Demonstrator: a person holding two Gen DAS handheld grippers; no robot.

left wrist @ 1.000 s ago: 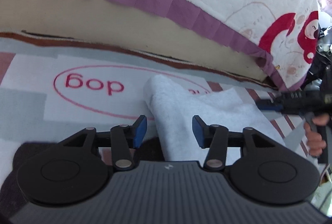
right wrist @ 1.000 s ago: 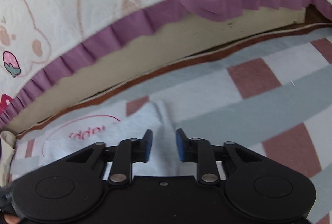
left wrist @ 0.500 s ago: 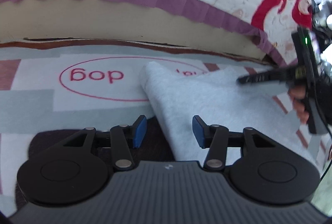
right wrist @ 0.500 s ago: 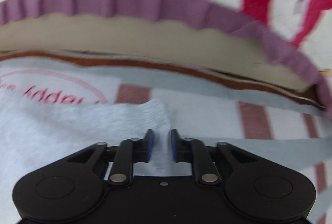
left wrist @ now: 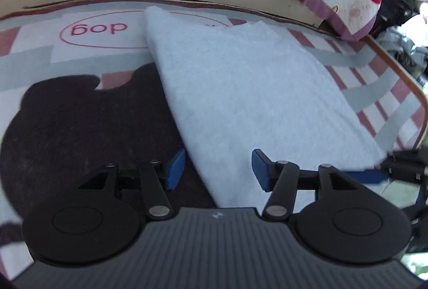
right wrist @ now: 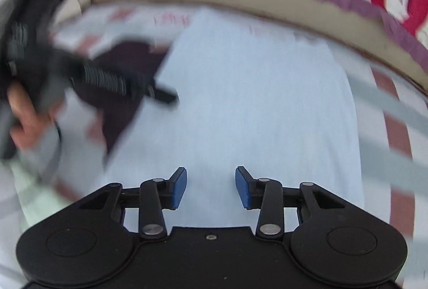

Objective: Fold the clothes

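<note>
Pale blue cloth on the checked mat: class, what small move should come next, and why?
Probably bring both hand-held grippers down onto the near edge of the pale blue cloth to start another fold. The left hand-held gripper and right hand-held gripper are both opening, nothing pinched, over the cloth, which lies flat on the checked mat.

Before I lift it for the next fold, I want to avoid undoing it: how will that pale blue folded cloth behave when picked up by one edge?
The pale blue cloth looks soft and fuzzy, so it will probably droop and hang limp. It lies in flat layers with a rounded fold edge, so lifting one edge may let the layers slide open. It seems light, and unlikely to slip from the pads.
</note>
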